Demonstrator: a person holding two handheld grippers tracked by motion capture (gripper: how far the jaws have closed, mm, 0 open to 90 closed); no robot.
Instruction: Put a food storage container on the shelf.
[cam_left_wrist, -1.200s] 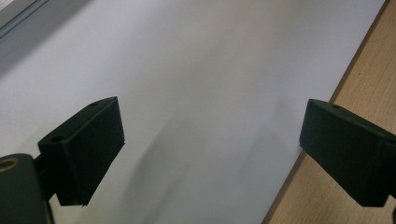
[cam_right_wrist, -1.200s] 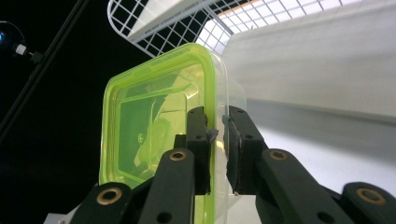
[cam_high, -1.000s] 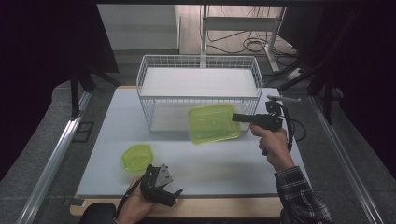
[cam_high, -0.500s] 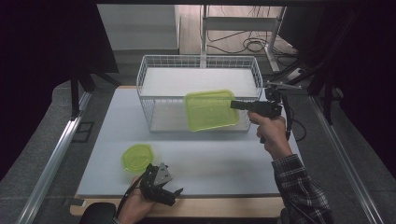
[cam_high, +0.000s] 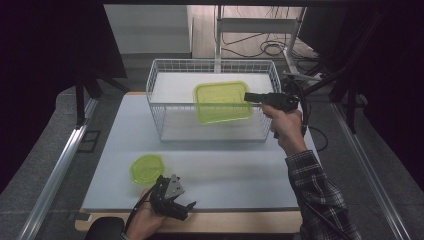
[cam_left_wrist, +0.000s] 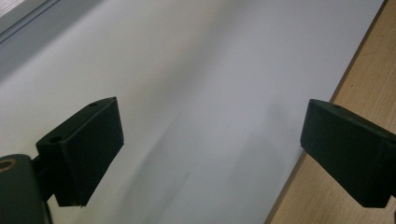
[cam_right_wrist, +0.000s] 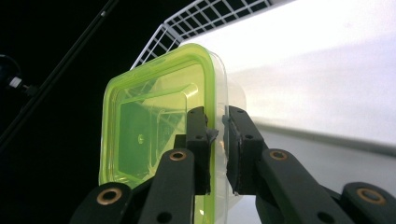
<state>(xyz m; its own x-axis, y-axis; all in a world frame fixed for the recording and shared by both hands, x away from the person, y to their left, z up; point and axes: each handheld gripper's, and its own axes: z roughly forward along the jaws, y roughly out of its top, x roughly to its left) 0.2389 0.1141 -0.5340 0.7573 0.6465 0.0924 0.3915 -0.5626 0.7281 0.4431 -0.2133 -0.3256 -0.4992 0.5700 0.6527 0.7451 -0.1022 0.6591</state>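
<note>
Over the wire basket (cam_high: 165, 107) at the tabletop's (cam_high: 240, 175) far edge, the lidded green container (cam_high: 222, 101) hangs from the right tongs (cam_high: 250, 97), pinched by its rim; so thin a grip could slip. Left tongs (cam_high: 182, 207) gape empty near the front edge.

No legible text, label or number anywhere

White tabletop (cam_high: 240, 165) w/ wood front edge; wire basket (cam_high: 160, 107) at back, small green lid (cam_high: 146, 168) front-left.
</note>
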